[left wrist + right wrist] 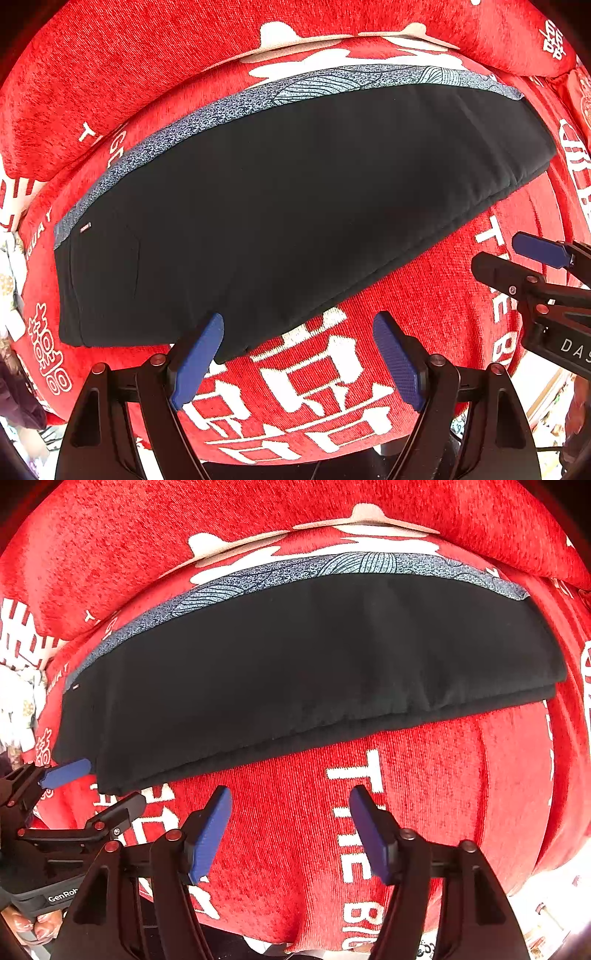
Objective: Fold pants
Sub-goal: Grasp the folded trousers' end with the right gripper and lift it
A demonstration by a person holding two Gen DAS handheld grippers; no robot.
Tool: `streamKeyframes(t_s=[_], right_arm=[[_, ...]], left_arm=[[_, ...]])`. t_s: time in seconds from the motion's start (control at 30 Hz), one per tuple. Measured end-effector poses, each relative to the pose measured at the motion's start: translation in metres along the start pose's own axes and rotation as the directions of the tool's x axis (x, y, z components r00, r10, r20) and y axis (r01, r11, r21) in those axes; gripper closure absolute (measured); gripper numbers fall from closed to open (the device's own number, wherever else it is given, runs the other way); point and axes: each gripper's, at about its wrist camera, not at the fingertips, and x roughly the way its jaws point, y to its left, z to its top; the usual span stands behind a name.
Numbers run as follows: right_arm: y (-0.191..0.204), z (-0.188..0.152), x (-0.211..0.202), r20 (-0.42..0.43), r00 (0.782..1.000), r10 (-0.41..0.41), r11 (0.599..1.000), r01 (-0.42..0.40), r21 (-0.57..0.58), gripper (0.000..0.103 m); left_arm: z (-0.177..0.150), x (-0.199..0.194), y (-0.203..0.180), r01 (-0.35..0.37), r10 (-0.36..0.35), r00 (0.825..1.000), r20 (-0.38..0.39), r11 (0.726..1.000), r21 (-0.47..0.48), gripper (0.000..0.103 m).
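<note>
On the red sofa: the pants (pixel 280 206) lie flat, black side up, already folded into a long shape.
Where: they rest on the sofa seat (pixel 436 295), which has big white letters on it. The sofa back (pixel 147 55) is behind them.
Far edge: a blue-grey strip (pixel 258 96) with drawn lines shows along the far side of the pants. I cannot tell if it is the waistband or a lining.
Near edge: from the right view I see two layers stacked, one a bit under the other.
Left tongs (pixel 299 358): wide apart, holding nothing. One finger (pixel 199 358) sits just over the near corner of the pants.
Right tongs (pixel 291 830): wide apart too, holding nothing, over bare red cloth, near the pants but not touching.
How it will feel: I think the pants are soft, light and floppy. They will sag and bend if picked up by one spot. The cloth looks a bit thick, so it should not slip much.
Where to hold: I would pinch both layers at the near edge, one pair of tongs by each end, so the layers stay together.
Watch out: grabbing only the top layer could pull the fold open.
</note>
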Motion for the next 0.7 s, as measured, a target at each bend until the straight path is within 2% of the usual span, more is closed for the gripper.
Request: streamKeyframes(t_s=[0.1,0.13,0.17,0.2,0.23,0.3,0.33,0.4,0.47,0.53,0.67,0.7], right_arm=[[0.001,0.001,0.0,0.004,1.0,0.004,1.0,-0.004,0.001,0.033],[-0.002,0.002,-0.002,0.019,1.0,0.024,1.0,-0.024,0.014,0.033],[-0.006,0.002,-0.004,0.035,0.998,0.057,0.998,-0.058,0.038,0.033],[-0.019,0.004,-0.007,0.071,0.987,0.142,0.983,-0.149,0.104,0.033],[-0.029,0.004,-0.008,0.098,0.974,0.205,0.963,-0.219,0.156,0.033],[-0.054,0.003,-0.002,0.141,0.935,0.325,0.894,-0.353,0.276,0.034],[-0.066,0.002,0.005,0.158,0.915,0.371,0.85,-0.403,0.338,0.044],[-0.085,0.001,0.017,0.194,0.88,0.434,0.773,-0.474,0.421,0.054],[-0.094,0.002,0.026,0.227,0.845,0.483,0.716,-0.531,0.453,0.054],[-0.096,0.006,0.033,0.256,0.818,0.516,0.677,-0.572,0.463,0.054],[-0.095,0.01,0.055,0.238,0.811,0.534,0.637,-0.571,0.518,0.054],[-0.096,0.013,0.062,0.247,0.801,0.546,0.61,-0.582,0.538,0.054]], left_arm=[[0.001,-0.006,0.005,-0.027,0.027,0.999,0.036,1.0,-0.016,0.019],[0.002,-0.013,0.013,-0.056,0.06,0.994,0.089,0.997,-0.045,0.019],[0.004,-0.019,0.024,-0.076,0.085,0.988,0.127,0.994,-0.075,0.019],[0.005,-0.021,0.033,-0.088,0.102,0.985,0.142,0.991,-0.1,0.019],[0.008,-0.021,0.049,-0.1,0.121,0.982,0.145,0.984,-0.146,0.019],[0.011,-0.011,0.076,-0.092,0.12,0.985,0.121,0.972,-0.217,0.019],[0.01,-0.002,0.09,-0.096,0.125,0.987,0.103,0.963,-0.25,0.019],[0.006,0.018,0.111,-0.1,0.124,0.99,0.063,0.951,-0.294,0.019],[0.0,0.033,0.12,-0.091,0.11,0.993,0.042,0.945,-0.315,0.019],[-0.008,0.046,0.124,-0.073,0.091,0.995,0.039,0.942,-0.327,0.019],[-0.013,0.045,0.124,-0.063,0.092,0.993,0.075,0.943,-0.328,0.019],[-0.013,0.045,0.125,-0.059,0.088,0.993,0.074,0.943,-0.328,0.019]])
